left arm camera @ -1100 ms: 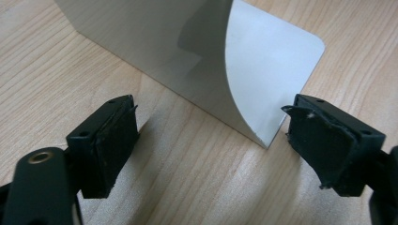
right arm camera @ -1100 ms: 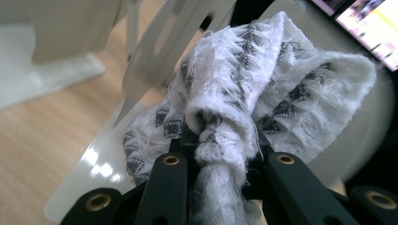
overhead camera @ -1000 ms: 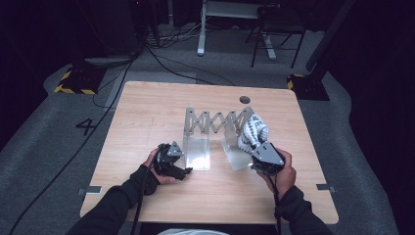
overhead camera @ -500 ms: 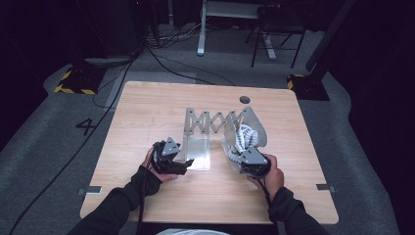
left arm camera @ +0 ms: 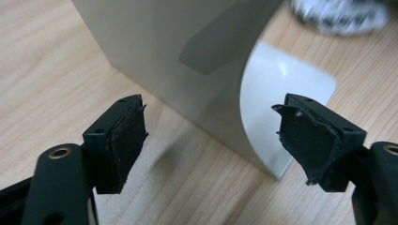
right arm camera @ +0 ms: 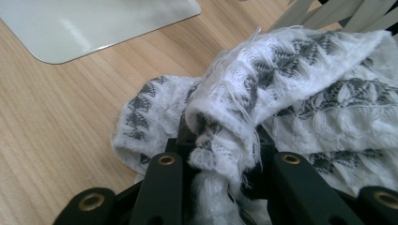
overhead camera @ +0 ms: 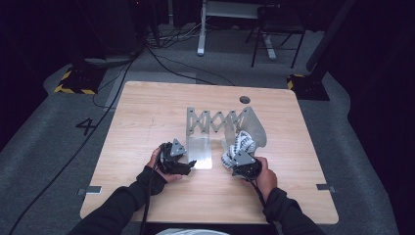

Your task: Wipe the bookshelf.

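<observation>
From above, on a pale wooden table, a grey metal accordion rack runs left to right. At its right end the right gripper pinches a crumpled white-and-grey cloth. Left gripper rests near the rack's flat left plate.

Left gripper view: 2 black pads stand wide apart – nothing between – facing the smooth plate.

Right gripper view: jaws, just easing open, grip a fuzzy knitted fold, the cloth bunched with no clear long axis.
</observation>
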Demonstrator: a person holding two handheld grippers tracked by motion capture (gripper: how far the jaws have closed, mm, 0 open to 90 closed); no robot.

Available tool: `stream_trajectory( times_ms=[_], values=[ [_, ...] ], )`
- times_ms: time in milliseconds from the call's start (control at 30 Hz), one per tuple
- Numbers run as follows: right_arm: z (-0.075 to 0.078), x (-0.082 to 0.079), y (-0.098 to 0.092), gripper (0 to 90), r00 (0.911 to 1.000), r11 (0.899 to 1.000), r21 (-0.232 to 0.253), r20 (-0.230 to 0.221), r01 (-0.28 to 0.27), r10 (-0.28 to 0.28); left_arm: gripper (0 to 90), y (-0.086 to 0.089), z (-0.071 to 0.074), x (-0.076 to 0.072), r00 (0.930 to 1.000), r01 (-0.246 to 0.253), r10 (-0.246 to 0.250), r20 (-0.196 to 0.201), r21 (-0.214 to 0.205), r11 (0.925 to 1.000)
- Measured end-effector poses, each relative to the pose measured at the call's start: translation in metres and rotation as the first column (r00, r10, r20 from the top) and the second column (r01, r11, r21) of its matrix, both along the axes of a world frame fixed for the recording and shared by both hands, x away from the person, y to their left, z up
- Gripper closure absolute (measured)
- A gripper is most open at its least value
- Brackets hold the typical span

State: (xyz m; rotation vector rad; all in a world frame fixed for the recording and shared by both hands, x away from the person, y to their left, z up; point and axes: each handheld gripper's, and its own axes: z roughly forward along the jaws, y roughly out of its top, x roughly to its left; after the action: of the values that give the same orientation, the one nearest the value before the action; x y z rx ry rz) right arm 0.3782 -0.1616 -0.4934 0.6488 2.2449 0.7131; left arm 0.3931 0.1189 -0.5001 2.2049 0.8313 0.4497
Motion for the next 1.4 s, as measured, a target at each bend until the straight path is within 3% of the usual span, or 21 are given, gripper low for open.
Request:
stream_trajectory(
  times_ms=[33,100,267,400,500,567,667,700,900,1000,1100,1200,1267,1367,1400],
  values=[
    [0.001,0.000,-0.001,74.2,1.0000,1.000,0.001,0.007,0.004,-0.004,23.6,-0.002,-0.001,0.000,0.9998,0.002,-0.002,-0.021,0.019,0.9998],
    [0.006,0.000,-0.004,74.7,0.9997,1.000,0.013,0.019,0.015,-0.015,22.9,-0.002,-0.001,0.001,0.9999,-0.003,0.003,-0.011,0.021,0.9998],
    [0.025,-0.002,-0.014,74.6,0.9923,0.998,0.050,0.115,0.042,-0.047,23.3,-0.002,-0.002,0.002,0.9996,-0.011,0.012,-0.028,0.014,0.9998],
    [0.019,0.003,-0.012,74.6,0.9957,0.999,0.017,0.088,0.027,-0.029,23.5,-0.001,-0.001,0.003,0.9992,-0.019,0.019,-0.034,0.016,0.9997],
    [0.011,0.010,-0.005,74.5,0.9948,0.999,-0.041,0.101,0.014,-0.010,24.0,-0.001,-0.002,0.003,0.9991,-0.016,0.017,-0.038,0.012,0.9998],
    [0.006,0.015,-0.002,74.4,0.9961,0.999,-0.051,0.089,0.007,-0.003,25.5,-0.001,-0.002,0.004,0.9990,-0.008,0.008,-0.044,0.008,0.9999],
    [-0.004,0.021,0.002,74.6,0.9997,0.997,-0.081,0.023,-0.010,0.012,27.0,-0.001,-0.002,0.004,0.9989,-0.004,0.004,-0.046,0.004,1.0000],
    [-0.004,0.021,0.002,74.6,0.9997,0.997,-0.081,0.023,-0.010,0.012,27.0,-0.001,-0.002,0.004,0.9989,-0.004,0.004,-0.046,0.004,1.0000],
    [-0.002,0.022,-0.006,76.4,0.9980,0.999,-0.041,-0.054,-0.035,0.032,27.2,0.000,-0.002,0.004,0.9990,-0.003,0.003,-0.045,0.004,1.0000],
    [0.003,0.017,-0.011,76.5,0.9924,0.997,-0.042,-0.109,-0.062,0.057,27.5,0.000,-0.002,0.004,0.9990,-0.001,0.002,-0.045,0.004,1.0000],
    [0.009,0.012,-0.019,76.4,0.9795,0.995,-0.045,-0.183,-0.095,0.085,27.5,0.000,-0.002,0.004,0.9989,0.000,0.000,-0.046,0.004,1.0000],
    [0.012,0.006,-0.024,76.2,0.9740,0.991,-0.076,-0.207,-0.111,0.093,27.5,0.000,-0.002,0.004,0.9989,0.000,0.000,-0.047,0.004,1.0000],
    [0.012,0.005,-0.023,75.5,0.9781,0.991,-0.089,-0.190,-0.103,0.085,27.5,0.000,-0.002,0.004,0.9989,0.000,0.000,-0.047,0.003,1.0000],
    [0.014,0.003,-0.019,75.4,0.9953,0.993,-0.097,-0.072,-0.072,0.065,27.5,0.000,-0.002,0.004,0.9989,0.001,-0.001,-0.048,0.003,1.0000],
    [0.015,0.004,-0.017,75.2,0.9975,0.994,-0.092,-0.041,-0.062,0.058,27.5,0.000,-0.002,0.004,0.9988,0.001,-0.001,-0.048,0.003,1.0000]
  ],
)
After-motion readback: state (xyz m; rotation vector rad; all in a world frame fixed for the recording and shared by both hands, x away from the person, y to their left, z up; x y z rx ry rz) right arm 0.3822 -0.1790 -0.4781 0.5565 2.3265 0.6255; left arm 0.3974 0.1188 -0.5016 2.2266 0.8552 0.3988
